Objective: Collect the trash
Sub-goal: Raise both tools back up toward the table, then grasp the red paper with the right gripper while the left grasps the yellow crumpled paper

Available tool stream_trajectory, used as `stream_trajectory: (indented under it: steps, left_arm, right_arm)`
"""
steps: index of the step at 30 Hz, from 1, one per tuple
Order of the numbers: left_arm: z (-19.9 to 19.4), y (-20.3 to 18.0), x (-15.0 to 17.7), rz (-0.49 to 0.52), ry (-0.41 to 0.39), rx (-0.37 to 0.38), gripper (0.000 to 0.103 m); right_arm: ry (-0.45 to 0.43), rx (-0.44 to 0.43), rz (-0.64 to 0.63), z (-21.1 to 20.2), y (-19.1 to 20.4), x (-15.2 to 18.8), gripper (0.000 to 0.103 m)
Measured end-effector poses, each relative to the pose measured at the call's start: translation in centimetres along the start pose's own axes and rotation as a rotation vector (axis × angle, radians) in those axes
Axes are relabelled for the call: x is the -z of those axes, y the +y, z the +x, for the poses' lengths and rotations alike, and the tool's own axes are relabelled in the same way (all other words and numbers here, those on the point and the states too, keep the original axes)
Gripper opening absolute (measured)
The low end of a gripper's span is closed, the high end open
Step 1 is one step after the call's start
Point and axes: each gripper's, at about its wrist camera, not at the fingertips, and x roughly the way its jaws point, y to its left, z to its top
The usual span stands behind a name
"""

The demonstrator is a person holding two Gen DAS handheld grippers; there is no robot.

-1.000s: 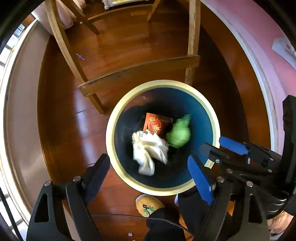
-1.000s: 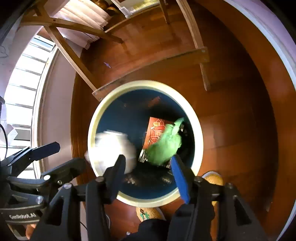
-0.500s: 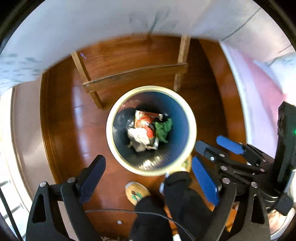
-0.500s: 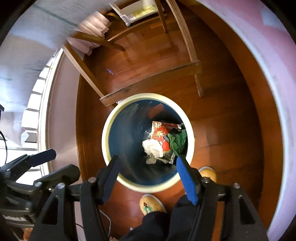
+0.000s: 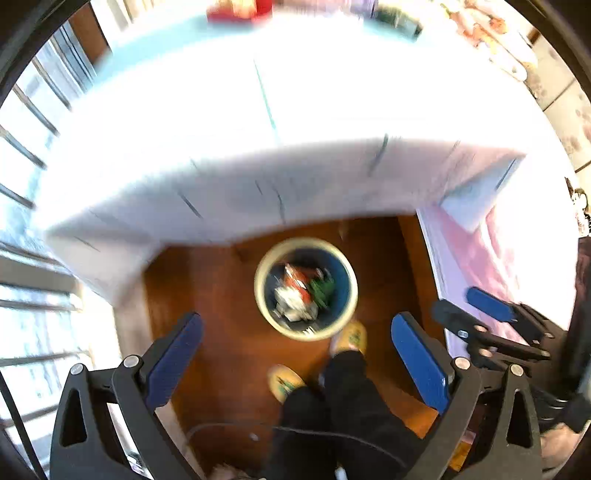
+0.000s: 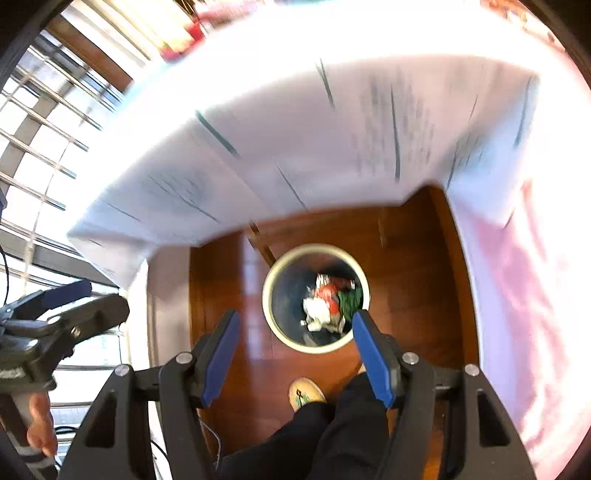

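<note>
1. I look straight down from both claws at the bin [image 5: 306, 288], a blue tub with a pale rim standing on the wood floor [image 5: 229, 295] just off the near edge of the cloth-covered table [image 5: 258, 155].

2. The left claw [image 5: 295, 363] hangs high over the floor, its jaws opening and nothing between the blue pads [image 5: 176, 360]. The right claw [image 6: 295, 352] stands partly open, also empty.

3. The collected trash [image 5: 301, 291] lies at the bottom of the bin: a white crumpled wad, a red-and-orange wrapper and a green scrap, bunched together. Blur hides finer detail.

4. The relation that matters: the bin sits well below both claws and slightly ahead of them. In the right wrist view its rim [image 6: 280, 334] falls between the right claw's fingers; in the left wrist view it lies ahead of the gap, nearer the right finger.

5. Any trash still to fetch would, I judge, lie up on the table top, away from the bin. At its far edge I see only blurred red [image 5: 240, 9] and dark shapes, too smeared to name.

6. Both claws look about equally placed to reach it; the person's dark trousers [image 5: 332, 413] and yellow slippers [image 5: 349, 336] stand beside the bin.
</note>
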Motion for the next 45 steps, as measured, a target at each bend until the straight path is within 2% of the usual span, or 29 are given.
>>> stream_trajectory:
  steps: [5, 11, 16, 21, 29, 32, 34, 38, 42, 45]
  left_arm:
    - [-8.0, 0.8, -2.5, 0.016, -0.138, -0.002, 0.101]
    - [-14.8, 1.4, -4.7, 0.021, -0.293, -0.004, 0.101]
    - [-17.2, 2.1, -6.3, 0.025, -0.346, 0.007, 0.101]
    - [-18.4, 3.3, -7.6, -0.004, -0.368, 0.034, 0.101]
    - [-17.3, 5.7, -11.1, -0.100, -0.392, 0.045, 0.100]
    - [-15.6, 6.3, -14.0, -0.138, -0.388, 0.018, 0.095]
    - [-14.3, 6.5, -16.1, -0.151, -0.370, -0.002, 0.088]
    - [-10.1, 7.0, -22.4, -0.218, -0.295, -0.053, 0.086]
    - [-5.8, 7.4, -27.9, -0.282, -0.224, -0.055, 0.085]
    - [-2.7, 7.5, -31.4, -0.313, -0.185, -0.086, 0.085]
  right_arm:
    - [-0.130, 0.000, -0.026, -7.3, 3.2, -2.2, 0.063]
    - [-0.281, 0.017, -0.070, -13.0, 6.2, -4.9, 0.063]
    - [-0.377, 0.021, -0.101, -15.7, 8.1, -6.8, 0.063]
    - [-0.410, 0.010, -0.123, -16.9, 9.3, -8.6, 0.063]
    - [-0.402, -0.056, -0.185, -15.4, 10.7, -13.6, 0.063]
    - [-0.372, -0.100, -0.213, -13.6, 10.9, -16.6, 0.063]
    - [-0.364, -0.115, -0.240, -12.4, 11.0, -18.5, 0.063]
    - [-0.307, -0.161, -0.324, -8.4, 11.2, -24.2, 0.046]
    - [-0.215, -0.219, -0.365, -3.6, 10.7, -29.6, 0.039]
    - [-0.145, -0.263, -0.375, 0.4, 10.3, -33.3, 0.035]
